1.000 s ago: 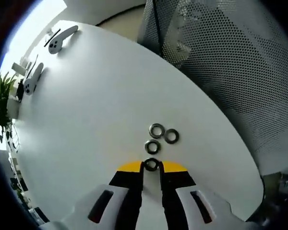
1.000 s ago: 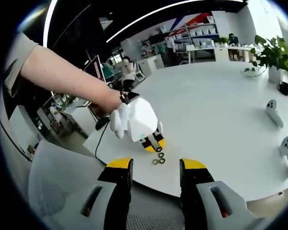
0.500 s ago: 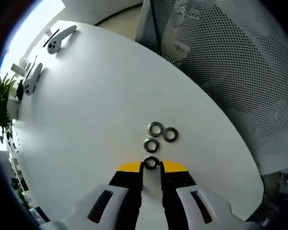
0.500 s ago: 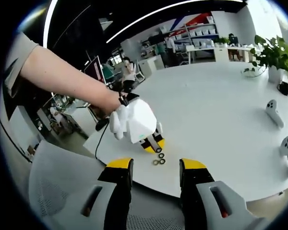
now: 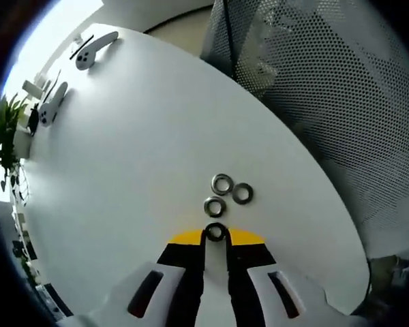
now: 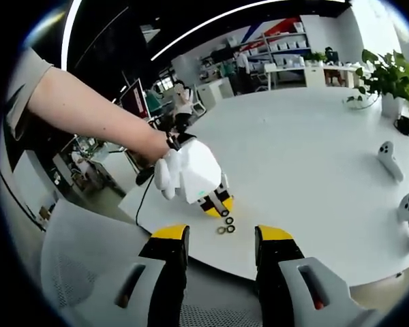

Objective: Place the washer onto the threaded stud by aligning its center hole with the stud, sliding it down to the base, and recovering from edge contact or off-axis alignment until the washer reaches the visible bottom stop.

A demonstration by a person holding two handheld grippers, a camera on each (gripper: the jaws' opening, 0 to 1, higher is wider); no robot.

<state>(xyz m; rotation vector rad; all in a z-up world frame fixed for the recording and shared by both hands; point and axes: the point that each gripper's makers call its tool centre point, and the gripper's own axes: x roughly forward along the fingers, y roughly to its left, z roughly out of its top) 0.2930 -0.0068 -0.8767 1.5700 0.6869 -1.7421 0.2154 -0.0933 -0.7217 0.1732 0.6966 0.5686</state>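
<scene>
Left tool [image 5: 216,235] pinches one washer [image 5: 216,231] between its tips, low over the white counter [image 5: 136,157]; three spare washers [image 5: 223,182] lie just beyond. Right tool [image 6: 219,238] spread, empty, off the counter edge. No stud or container discernible. Judgement: lift cleanly, keep the washer flat and level so its hole can meet the stud squarely.

Your left gripper view looks steeply down, close over the white table [image 5: 123,150] and the washers [image 5: 222,183]. Your right gripper view sits farther back, off the table's edge, facing across it. Both views share those washers [image 6: 225,225].
</scene>
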